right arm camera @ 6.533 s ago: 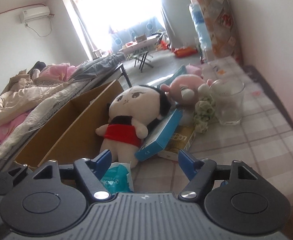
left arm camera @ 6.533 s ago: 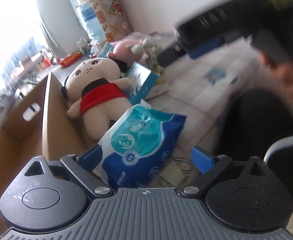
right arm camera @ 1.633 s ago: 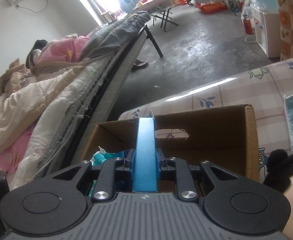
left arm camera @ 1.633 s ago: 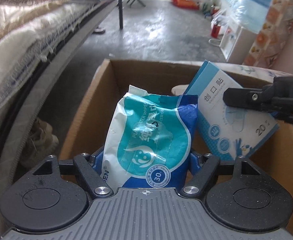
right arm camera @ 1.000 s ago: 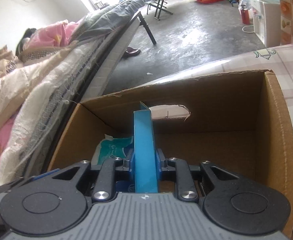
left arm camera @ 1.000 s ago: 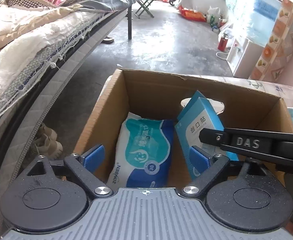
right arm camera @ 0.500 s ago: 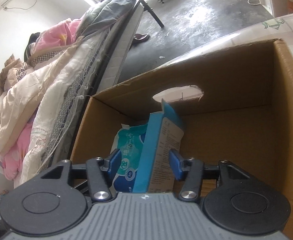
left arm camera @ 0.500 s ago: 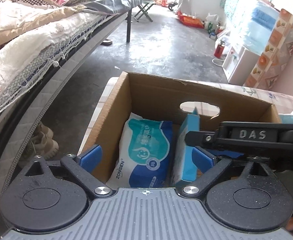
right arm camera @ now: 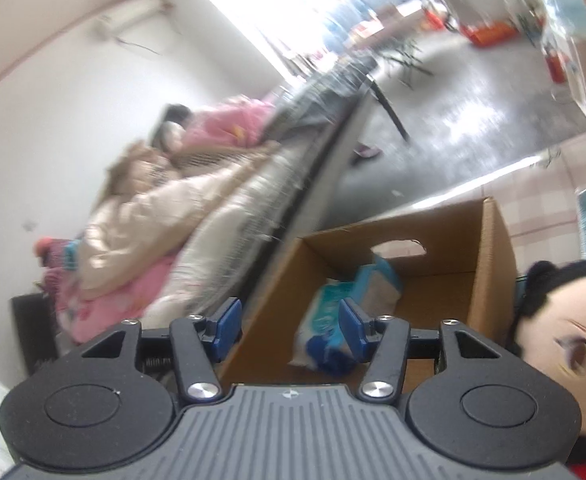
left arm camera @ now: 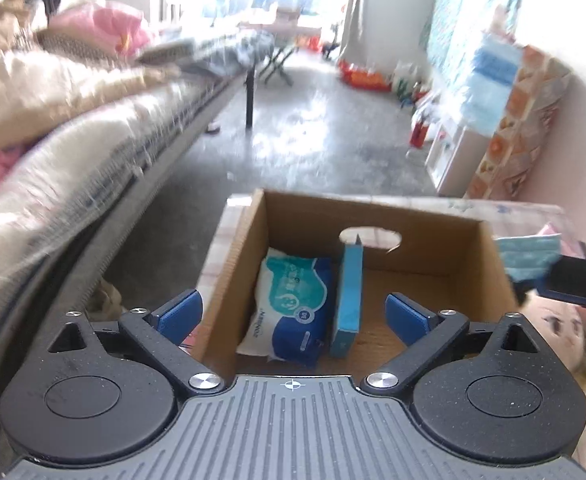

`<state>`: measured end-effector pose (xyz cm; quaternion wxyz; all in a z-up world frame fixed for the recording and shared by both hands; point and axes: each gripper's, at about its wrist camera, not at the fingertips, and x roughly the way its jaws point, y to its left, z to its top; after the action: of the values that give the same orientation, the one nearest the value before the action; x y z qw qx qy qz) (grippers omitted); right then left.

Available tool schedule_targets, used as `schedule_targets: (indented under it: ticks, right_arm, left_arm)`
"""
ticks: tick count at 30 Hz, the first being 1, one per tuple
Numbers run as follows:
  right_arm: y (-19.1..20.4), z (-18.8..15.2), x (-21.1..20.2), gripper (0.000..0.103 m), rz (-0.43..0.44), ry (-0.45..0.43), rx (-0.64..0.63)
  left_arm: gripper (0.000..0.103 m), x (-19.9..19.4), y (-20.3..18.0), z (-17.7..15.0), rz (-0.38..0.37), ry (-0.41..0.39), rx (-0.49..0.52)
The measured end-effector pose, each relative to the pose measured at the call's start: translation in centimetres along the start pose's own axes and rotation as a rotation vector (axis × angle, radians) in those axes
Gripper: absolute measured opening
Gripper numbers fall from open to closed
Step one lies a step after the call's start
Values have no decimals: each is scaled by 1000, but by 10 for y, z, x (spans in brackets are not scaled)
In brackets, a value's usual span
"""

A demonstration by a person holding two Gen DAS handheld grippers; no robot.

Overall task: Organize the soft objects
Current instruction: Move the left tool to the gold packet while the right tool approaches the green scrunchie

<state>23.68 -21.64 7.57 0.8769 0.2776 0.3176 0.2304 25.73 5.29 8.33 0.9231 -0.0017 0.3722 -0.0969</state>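
Observation:
A brown cardboard box holds a blue and white wet-wipe pack at its left and a thin blue carton standing on edge beside it. My left gripper is open and empty above the box's near edge. My right gripper is open and empty, over the box's left wall; the wipe pack and carton show inside. A black-haired plush doll lies right of the box, and also shows in the left wrist view.
A teal cloth lies on the checked table beyond the doll. A bed with heaped bedding runs along the left. The grey floor lies beyond the box. The other gripper's black body enters at the right.
The right gripper has let go of the blue carton, which now stands in the box, and has pulled back and up. The left gripper has also drawn back, still open.

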Motion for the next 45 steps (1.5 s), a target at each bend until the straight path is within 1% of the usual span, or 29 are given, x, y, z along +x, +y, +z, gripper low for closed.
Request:
schedule_targets:
  ticks: [2,4,6,8,10,12,15,19,21,23,27,29,33,34,36,38,40,43,45]
  right_arm:
    - [3,-9,-40,62,23,-29,-27]
    - [2,-19,-82,62,30,-55,-41]
    - [0,-30,-124,63,22,-89,-48]
    - [-4,-42,-167,65,0,-133,-49]
    - [-11,-55,-205,68,-30,-175,-33]
    - [-22,-69,-238,68,-54,-210,-1]
    - [-35,-92,-274,68,-81,-261,38]
    - [-56,-124,-302,70,-122,-303,64]
    - [-69,-135,-306,70,-147,-311,72]
    - [-83,-140,-302,70,-179,-310,84]
    - [-115,-141,-293,70,-220,-297,125]
    - [-128,-139,-286,70,-246,-301,128]
    - [-152,-134,-272,69,-304,-299,134]
    - [-158,-133,-269,69,-313,-300,135]
    - [-170,-133,-264,68,-319,-297,142]
    - [-182,-129,-255,66,-320,-288,154]
    - [-194,-125,-247,61,-325,-276,169]
    - [-213,-117,-233,60,-330,-261,186]
    - [-224,-111,-222,59,-346,-256,188]
  left_arm:
    - [101,-30,-1,-7,-12,-33,23]
    - [101,-60,-6,-15,-43,-57,63]
    - [103,-91,-13,-27,-61,-79,95]
    - [103,-120,-18,-38,-94,-98,105]
    - [103,-139,-24,-48,-137,-86,94]
    - [103,-153,-33,-60,-193,-62,81]
    - [103,-166,-56,-79,-267,-24,84]
    - [103,-167,-96,-102,-357,11,113]
    - [103,-163,-122,-114,-400,8,150]
    - [103,-150,-157,-126,-435,5,201]
    - [103,-120,-221,-154,-469,-2,289]
    - [103,-99,-250,-164,-484,-27,323]
    - [100,-57,-297,-176,-438,-47,392]
    - [100,-49,-304,-178,-423,-41,403]
    - [96,-26,-317,-178,-422,-11,406]
    - [94,-1,-325,-174,-415,31,385]
    - [92,22,-331,-171,-398,66,357]
    - [87,46,-344,-169,-385,96,330]
    - [80,61,-351,-169,-365,123,327]
